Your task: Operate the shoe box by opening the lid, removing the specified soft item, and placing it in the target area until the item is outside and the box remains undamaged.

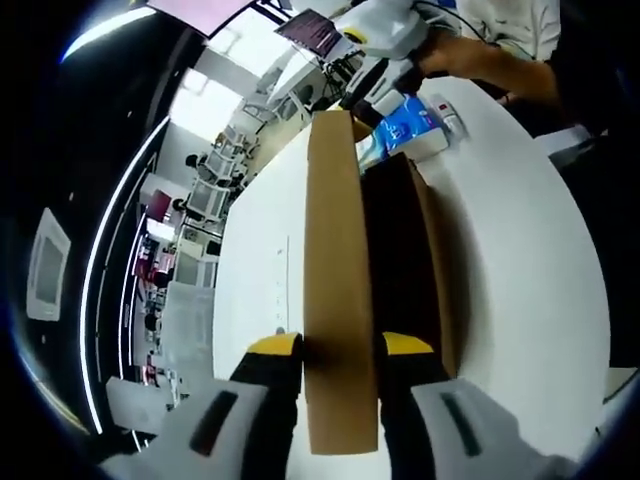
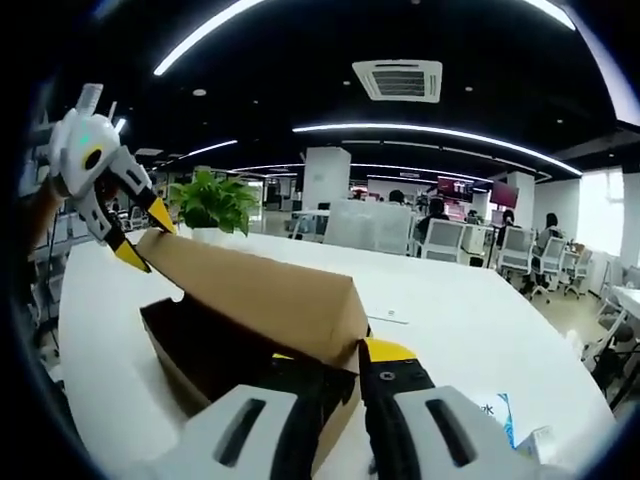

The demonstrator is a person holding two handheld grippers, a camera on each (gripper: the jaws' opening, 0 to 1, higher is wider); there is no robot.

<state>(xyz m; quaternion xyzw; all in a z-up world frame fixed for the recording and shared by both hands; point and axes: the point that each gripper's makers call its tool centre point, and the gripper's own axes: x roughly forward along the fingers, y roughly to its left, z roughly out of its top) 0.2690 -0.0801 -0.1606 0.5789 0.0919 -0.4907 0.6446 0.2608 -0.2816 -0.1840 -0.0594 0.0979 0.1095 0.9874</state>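
Observation:
A brown cardboard shoe box (image 1: 436, 250) lies on a white table (image 1: 510, 260), and its lid (image 1: 340, 250) stands raised on edge. My left gripper (image 1: 340, 345) is shut on the lid's near end, one yellow tip on each side. The right gripper (image 1: 375, 95) holds the lid's far end, with a person's hand on it. In the right gripper view the lid (image 2: 260, 290) slopes over the box's dark inside (image 2: 220, 350). My right gripper (image 2: 335, 365) is shut on its near corner. The left gripper (image 2: 145, 235) pinches the far corner. What lies inside the box is too dark to tell.
A blue and white packet (image 1: 410, 125) lies on the table just beyond the box, and in the right gripper view the packet (image 2: 497, 415) sits at the lower right. A potted plant (image 2: 215, 200) stands behind the box. Office chairs and seated people fill the background.

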